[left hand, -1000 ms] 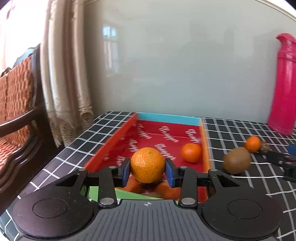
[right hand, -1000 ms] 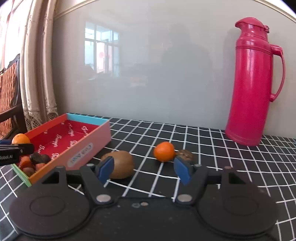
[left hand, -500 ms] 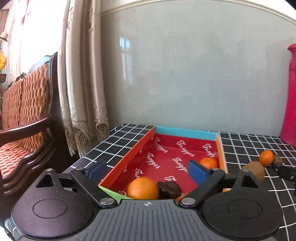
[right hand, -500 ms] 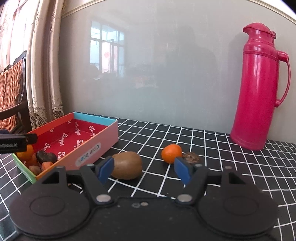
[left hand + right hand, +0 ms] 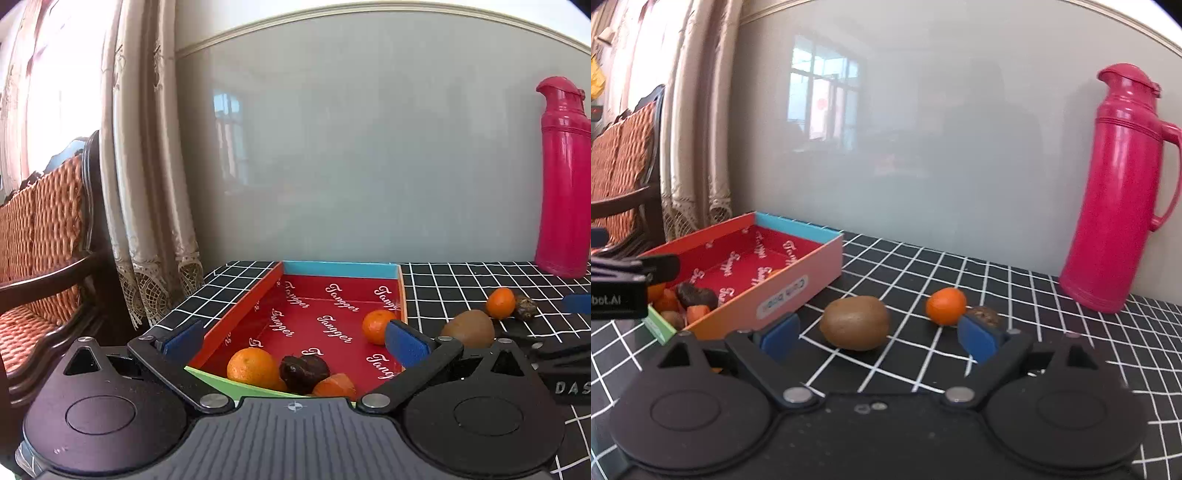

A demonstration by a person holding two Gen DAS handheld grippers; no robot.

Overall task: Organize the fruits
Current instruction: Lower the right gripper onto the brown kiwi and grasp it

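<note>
While its jaws are opening around nothing, the left hand-held gripper (image 5: 293,341) hovers over the red cardboard tray (image 5: 332,310). The right hand-held gripper (image 5: 875,336), jaws also opening, frames the brown oval kiwi (image 5: 854,322) untouched on the black checked table (image 5: 1052,332).

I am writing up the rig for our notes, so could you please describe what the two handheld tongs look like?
Both look alike. The left tongs and right tongs each have a matte black body with two round discs, black angled link arms with silver pivot screws, and blue pads on the fingertips. The left one has a ribbed grey centre plate with a small cross mark. Seen from the side, each carries white lettering. No hands or sleeves show.
</note>
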